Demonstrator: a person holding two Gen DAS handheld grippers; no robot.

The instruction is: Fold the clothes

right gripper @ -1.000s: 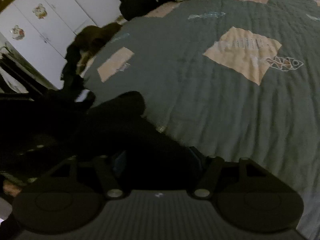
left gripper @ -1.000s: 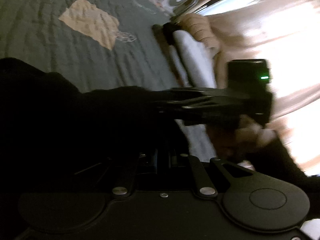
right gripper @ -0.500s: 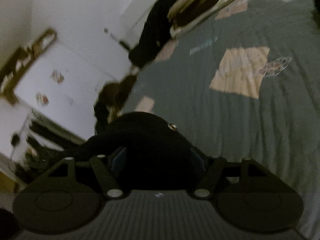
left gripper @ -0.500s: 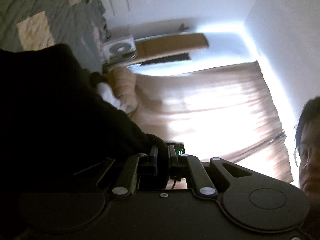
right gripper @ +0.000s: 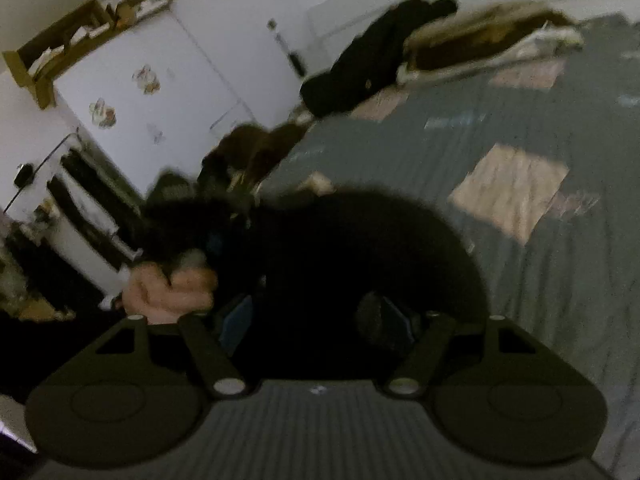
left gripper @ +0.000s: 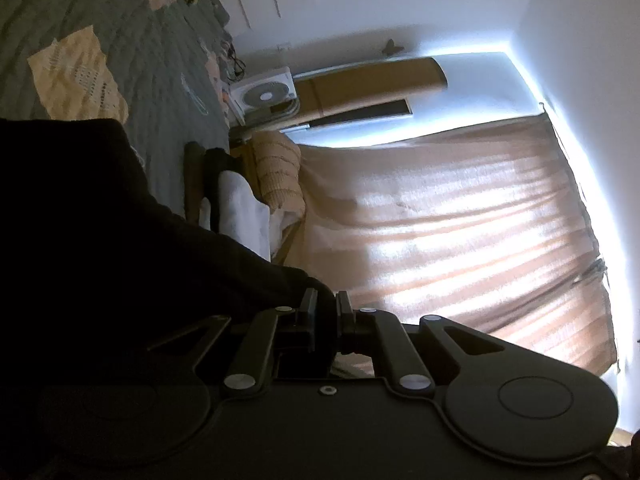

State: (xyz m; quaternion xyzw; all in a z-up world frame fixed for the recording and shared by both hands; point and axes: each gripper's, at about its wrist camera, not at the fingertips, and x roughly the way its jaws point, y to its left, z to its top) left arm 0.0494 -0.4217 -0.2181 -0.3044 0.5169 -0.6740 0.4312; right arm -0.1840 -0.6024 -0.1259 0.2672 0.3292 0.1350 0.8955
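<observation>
Black garment lifted over the bed, pinched on one side and loosely bracketed on the other.

The left hand-held gripper [left gripper: 324, 312] has its jaws drawn together, clamped on an edge of the black garment [left gripper: 120, 240], which fills the left half of that view. In the right wrist view the right hand-held gripper [right gripper: 316, 316] has its jaws apart with the same dark cloth bunched between them; whether the pads press it I cannot tell. The garment hangs above the grey-green bed [right gripper: 560, 280], lower centre of the frame. A hand [right gripper: 168, 292] shows at lower left. Likely risk: with the right jaws that wide the cloth could slip out, so the garment would swing from the left pinch alone and crumple, spoiling the fold.
</observation>
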